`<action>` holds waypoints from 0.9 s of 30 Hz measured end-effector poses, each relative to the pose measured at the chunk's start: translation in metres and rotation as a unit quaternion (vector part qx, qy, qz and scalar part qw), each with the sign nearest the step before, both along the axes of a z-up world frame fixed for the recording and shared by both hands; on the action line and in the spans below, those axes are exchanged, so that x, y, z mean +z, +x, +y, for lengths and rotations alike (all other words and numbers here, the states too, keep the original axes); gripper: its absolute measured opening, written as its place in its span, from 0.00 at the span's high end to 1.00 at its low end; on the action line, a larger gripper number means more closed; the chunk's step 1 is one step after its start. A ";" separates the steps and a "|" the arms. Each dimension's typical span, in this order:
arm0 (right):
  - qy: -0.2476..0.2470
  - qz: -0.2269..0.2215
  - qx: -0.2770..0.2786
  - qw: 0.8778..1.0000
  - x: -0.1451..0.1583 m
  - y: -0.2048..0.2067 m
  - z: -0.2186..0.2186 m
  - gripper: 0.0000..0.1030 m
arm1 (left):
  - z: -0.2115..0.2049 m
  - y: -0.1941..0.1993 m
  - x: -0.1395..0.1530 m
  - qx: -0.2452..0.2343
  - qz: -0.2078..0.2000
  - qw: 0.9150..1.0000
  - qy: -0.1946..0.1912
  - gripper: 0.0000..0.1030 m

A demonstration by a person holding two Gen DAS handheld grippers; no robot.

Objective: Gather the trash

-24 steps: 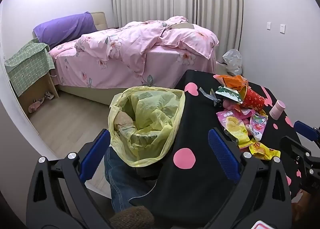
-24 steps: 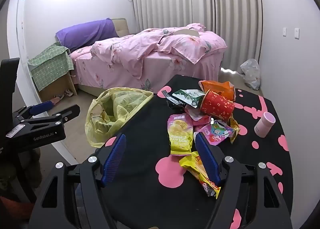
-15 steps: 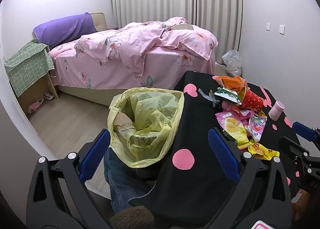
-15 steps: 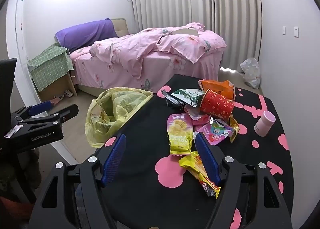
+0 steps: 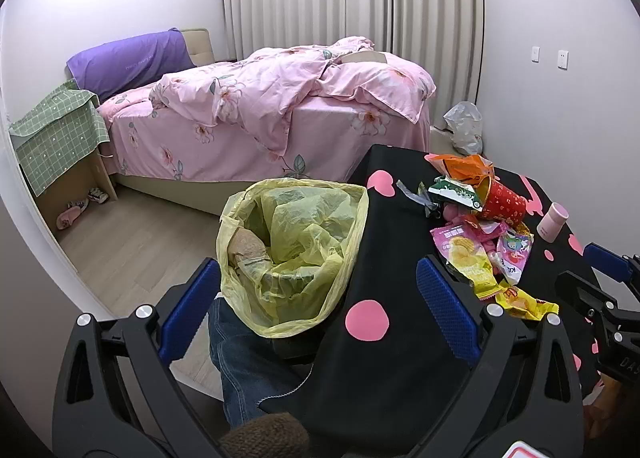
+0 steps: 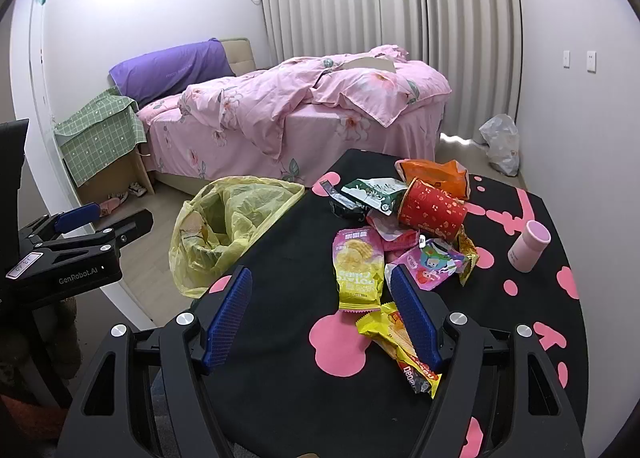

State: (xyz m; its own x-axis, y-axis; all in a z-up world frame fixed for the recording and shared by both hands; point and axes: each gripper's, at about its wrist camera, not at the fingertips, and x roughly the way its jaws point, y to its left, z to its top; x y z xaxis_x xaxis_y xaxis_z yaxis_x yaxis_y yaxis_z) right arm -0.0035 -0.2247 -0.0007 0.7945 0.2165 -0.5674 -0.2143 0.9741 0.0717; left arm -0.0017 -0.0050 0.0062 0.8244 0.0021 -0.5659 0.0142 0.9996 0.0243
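Observation:
A bin lined with a yellow bag [image 5: 292,254] stands at the table's left edge; it also shows in the right wrist view [image 6: 228,226]. Snack wrappers lie in a heap on the black table with pink spots [image 6: 288,242]: a yellow-pink chip packet [image 6: 358,270], a yellow wrapper [image 6: 400,346], a red paper cup [image 6: 432,210] on its side, a green-white packet [image 6: 372,192], an orange bag [image 6: 436,172]. My left gripper [image 5: 316,310] is open and empty, near the bin. My right gripper [image 6: 320,314] is open and empty above the table, its right finger over the yellow wrapper.
A small pink cup [image 6: 528,244] stands upright at the table's right. A bed with pink bedding [image 6: 300,114] is beyond the table. A white plastic bag [image 6: 500,142] lies on the floor by the curtains. A person's jeans-clad leg [image 5: 244,370] is below the bin.
Both views have shifted only slightly. No object has moved and both grippers stay open.

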 end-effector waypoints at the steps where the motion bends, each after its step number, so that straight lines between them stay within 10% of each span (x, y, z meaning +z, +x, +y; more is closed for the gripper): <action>1: 0.000 0.000 0.000 1.000 0.001 -0.001 0.000 0.33 | -0.001 0.000 0.000 -0.001 0.000 1.000 0.000 0.09; 27: 0.001 0.000 0.000 1.000 0.000 -0.001 0.000 0.33 | -0.001 -0.001 0.001 0.001 -0.001 1.000 -0.001 0.09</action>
State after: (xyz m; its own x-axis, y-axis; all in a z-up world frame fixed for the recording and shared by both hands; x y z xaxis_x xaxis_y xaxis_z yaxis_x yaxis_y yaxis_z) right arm -0.0042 -0.2244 -0.0010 0.7944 0.2175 -0.5672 -0.2136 0.9741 0.0744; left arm -0.0025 -0.0059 0.0076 0.8258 0.0023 -0.5640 0.0130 0.9997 0.0230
